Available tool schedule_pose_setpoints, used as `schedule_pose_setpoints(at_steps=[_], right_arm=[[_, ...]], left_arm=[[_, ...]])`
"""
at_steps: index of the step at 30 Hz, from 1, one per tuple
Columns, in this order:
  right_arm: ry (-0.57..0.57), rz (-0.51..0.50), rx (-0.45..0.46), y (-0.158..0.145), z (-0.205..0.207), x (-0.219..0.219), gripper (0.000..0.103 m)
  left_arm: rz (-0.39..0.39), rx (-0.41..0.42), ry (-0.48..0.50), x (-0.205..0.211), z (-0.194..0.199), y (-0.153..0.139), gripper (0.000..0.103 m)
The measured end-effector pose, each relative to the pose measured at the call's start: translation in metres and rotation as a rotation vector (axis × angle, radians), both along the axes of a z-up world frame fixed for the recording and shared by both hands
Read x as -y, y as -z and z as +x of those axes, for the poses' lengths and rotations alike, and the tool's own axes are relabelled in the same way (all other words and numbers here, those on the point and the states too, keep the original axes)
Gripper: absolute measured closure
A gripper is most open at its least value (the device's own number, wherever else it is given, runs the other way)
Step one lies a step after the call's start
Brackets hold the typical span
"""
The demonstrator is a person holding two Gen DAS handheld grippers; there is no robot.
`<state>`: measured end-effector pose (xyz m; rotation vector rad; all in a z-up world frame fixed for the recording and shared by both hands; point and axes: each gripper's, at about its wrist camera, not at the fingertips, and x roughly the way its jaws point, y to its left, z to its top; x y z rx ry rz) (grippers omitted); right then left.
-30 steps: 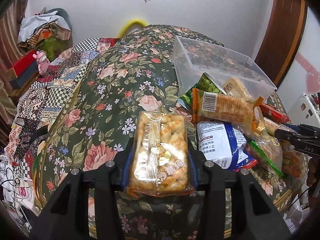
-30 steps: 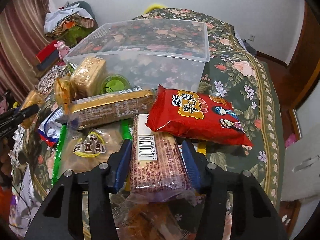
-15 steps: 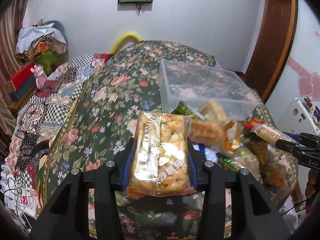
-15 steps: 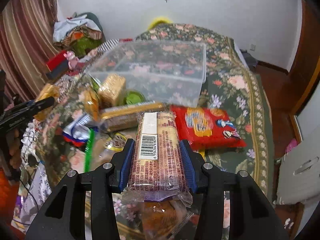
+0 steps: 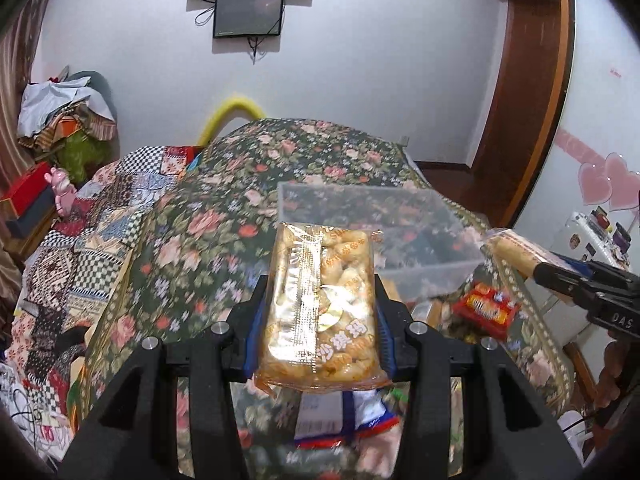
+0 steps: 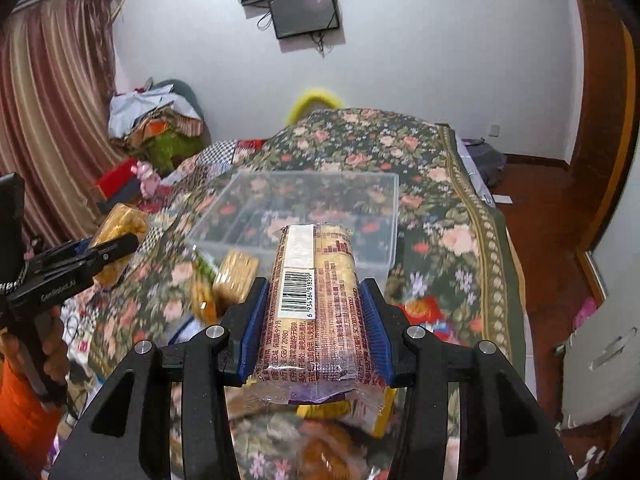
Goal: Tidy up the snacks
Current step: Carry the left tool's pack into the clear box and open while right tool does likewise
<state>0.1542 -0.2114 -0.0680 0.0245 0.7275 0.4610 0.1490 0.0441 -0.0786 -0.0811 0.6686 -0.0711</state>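
My left gripper (image 5: 320, 312) is shut on a clear pack of golden puffed snack (image 5: 322, 304) and holds it up above the bed, short of the clear plastic bin (image 5: 424, 260). My right gripper (image 6: 314, 316) is shut on a long biscuit pack with a barcode (image 6: 316, 308), held up in front of the same bin (image 6: 352, 208). The bin looks empty. Each gripper shows in the other view: the right one (image 5: 536, 268) at the right, the left one (image 6: 120, 244) at the left.
Loose snacks lie on the floral bedspread (image 5: 224, 240) before the bin: a red pack (image 5: 486, 308), a blue-white pack (image 5: 344, 420), a biscuit pack (image 6: 236, 276). A checkered quilt (image 5: 92, 232) lies left. A wall and screen (image 5: 248, 14) stand behind.
Both grippers have lifted their packs up off the snack pile and tilted upward; the bin and pile now sit lower and farther away in both views.
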Motion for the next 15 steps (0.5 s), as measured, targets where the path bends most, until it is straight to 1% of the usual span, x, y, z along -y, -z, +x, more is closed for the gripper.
schedule_pose_setpoints(at_steps=[6,15], right_arm=[[0.024,0.011,0.018,-0.001,0.026,-0.004,0.060],[0.041,0.000,0.010,0.006,0.063,-0.013,0.060]], left_arm=[[0.007,-0.004,0.005,0.008,0.032,0.000,0.058],[-0.011,-0.066,0.019,0.013,0.089,0.015,0.058]])
